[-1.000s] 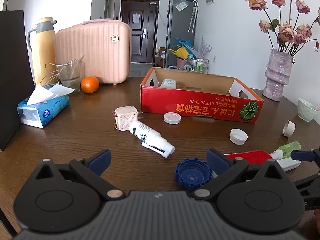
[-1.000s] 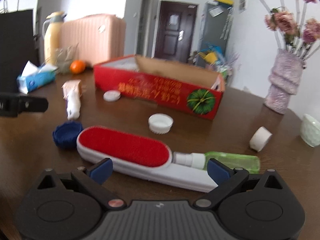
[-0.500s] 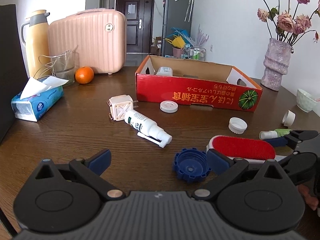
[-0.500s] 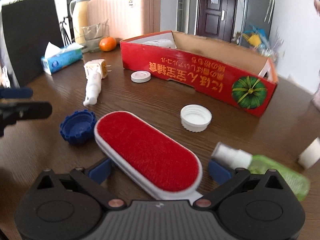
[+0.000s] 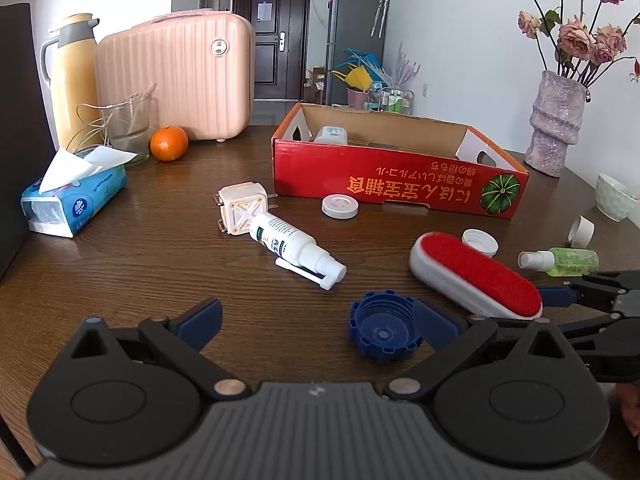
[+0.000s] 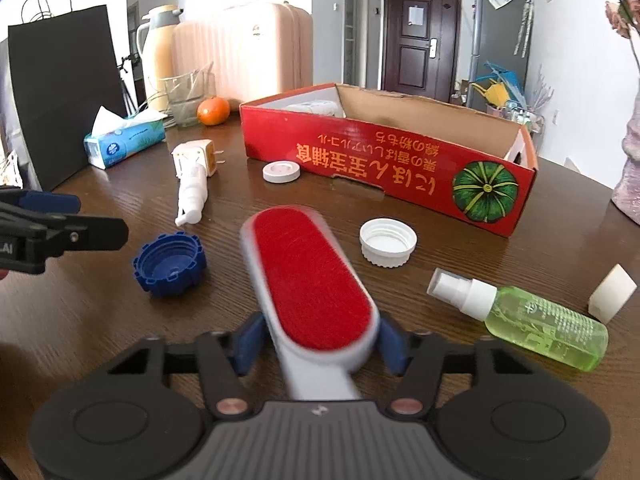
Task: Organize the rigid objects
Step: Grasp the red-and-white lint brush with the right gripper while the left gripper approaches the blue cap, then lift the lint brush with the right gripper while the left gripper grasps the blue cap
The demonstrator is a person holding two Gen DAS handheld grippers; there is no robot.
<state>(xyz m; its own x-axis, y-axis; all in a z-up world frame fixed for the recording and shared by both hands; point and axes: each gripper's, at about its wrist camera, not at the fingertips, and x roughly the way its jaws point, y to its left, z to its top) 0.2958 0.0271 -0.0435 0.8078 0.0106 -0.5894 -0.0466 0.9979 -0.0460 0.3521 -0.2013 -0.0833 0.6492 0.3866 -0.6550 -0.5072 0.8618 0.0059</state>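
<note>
A red-faced lint brush (image 6: 312,280) with a white body lies on the brown table, handle towards me. My right gripper (image 6: 320,346) is closing its jaws, and the blue pads touch both sides of the brush near its handle end. My left gripper (image 5: 316,320) stands open over bare table, with a blue screw cap (image 5: 384,332) just inside its right finger. Behind lies a red cardboard box (image 5: 400,184), open on top, with a white container in its far left corner. A white spray bottle (image 5: 296,248) and a cream plug adapter (image 5: 242,208) lie at mid-table.
Two white caps (image 5: 340,206) (image 5: 480,242), a green spray bottle (image 6: 532,320) and a small white roll (image 5: 582,232) lie loose. At the back left are a tissue pack (image 5: 72,200), an orange (image 5: 169,143), a glass, a thermos and a pink case (image 5: 176,76). A vase (image 5: 554,128) stands at the right.
The right gripper has turned to line up with the brush and come over its handle end. Its jaws went from wide open to closed against the brush's sides. The left gripper has barely moved.
</note>
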